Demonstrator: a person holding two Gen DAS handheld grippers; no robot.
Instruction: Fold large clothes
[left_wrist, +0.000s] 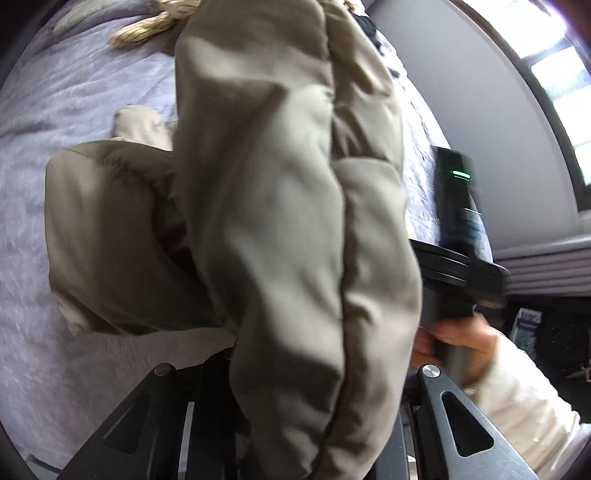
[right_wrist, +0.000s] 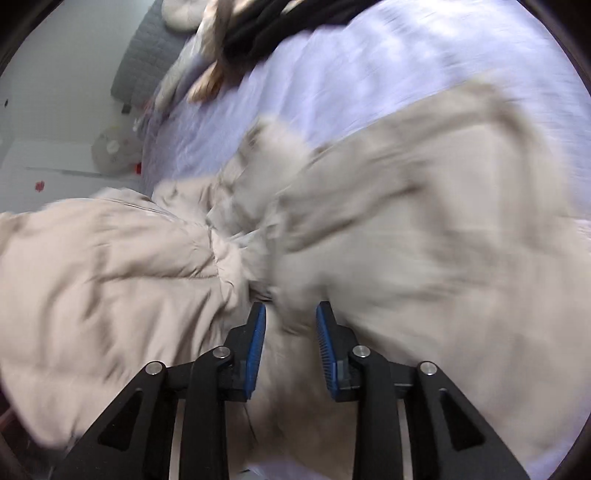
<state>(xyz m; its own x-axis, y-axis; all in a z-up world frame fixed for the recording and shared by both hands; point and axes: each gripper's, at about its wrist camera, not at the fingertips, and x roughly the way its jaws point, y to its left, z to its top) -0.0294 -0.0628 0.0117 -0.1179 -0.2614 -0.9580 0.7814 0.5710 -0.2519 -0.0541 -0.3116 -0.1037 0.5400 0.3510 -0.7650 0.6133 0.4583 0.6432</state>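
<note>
1. The right gripper (right_wrist: 290, 325) had its blue-padded jaws parted, with beige fabric lying between them but not pinched.
2. The left gripper (left_wrist: 295, 424) was buried under a thick fold; whether its jaws were closed could not be told.
3. The padded beige coat (left_wrist: 280, 206) draped from it, seemingly lifted for folding.
4. The rest sprawled across the lilac bed (right_wrist: 369, 74), reaching its near edge.

A lavender-covered bed (right_wrist: 369, 74) carries the beige padded coat (right_wrist: 424, 229) and black clothing (right_wrist: 280, 22).
</note>
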